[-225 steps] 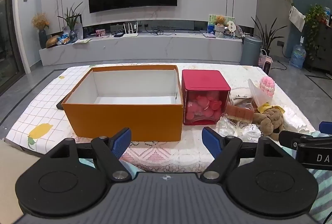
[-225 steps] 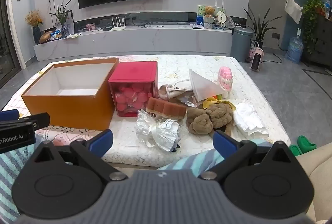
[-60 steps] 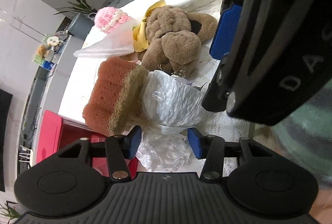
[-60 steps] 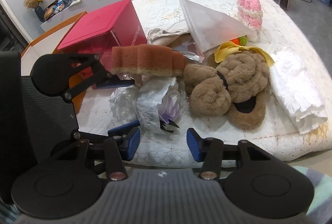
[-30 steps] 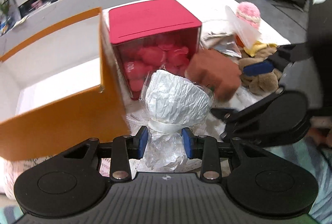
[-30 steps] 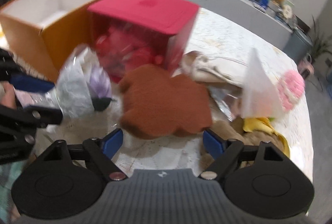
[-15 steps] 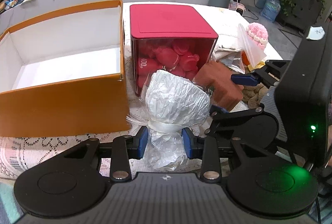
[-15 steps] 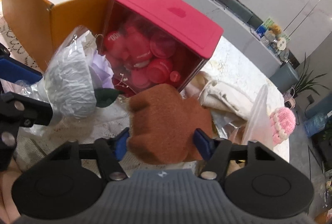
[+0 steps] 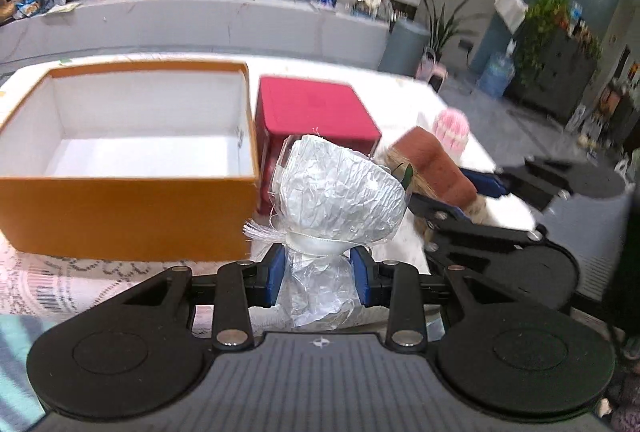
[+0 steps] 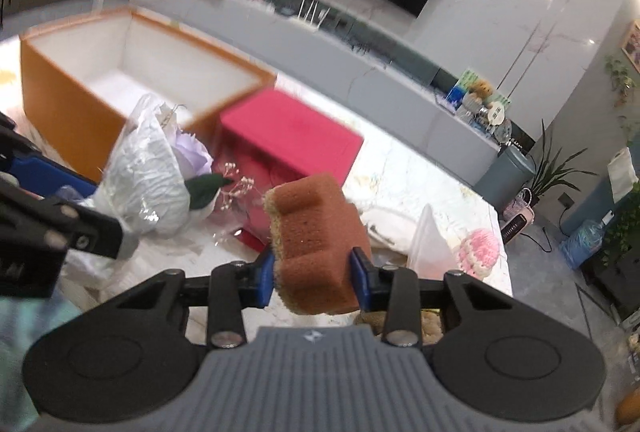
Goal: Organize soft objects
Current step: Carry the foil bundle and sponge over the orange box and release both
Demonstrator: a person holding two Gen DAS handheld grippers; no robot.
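My left gripper [image 9: 318, 278] is shut on the stem of a wrapped flower bouquet [image 9: 340, 196] in crinkled white paper and holds it up in front of the open orange box [image 9: 124, 206]. The bouquet also shows in the right wrist view [image 10: 154, 172], with a pale purple flower. My right gripper [image 10: 314, 282] is shut on a brown sponge [image 10: 316, 244] and holds it above the table. The sponge also shows in the left wrist view [image 9: 434, 162], to the right of the bouquet. The orange box also shows in the right wrist view [image 10: 68, 96], at the left, with a bare white inside.
A red lidded box [image 9: 316, 108] stands right of the orange box; it also shows in the right wrist view [image 10: 288, 138]. A pink knitted item [image 10: 480, 246], a clear plastic cone [image 10: 430, 238] and pale cloth lie on the white table [image 10: 400, 168]. A long TV console stands behind.
Both grippers have lifted higher with their loads. The views now look more level across the table. The sponge has turned more upright in my right gripper.
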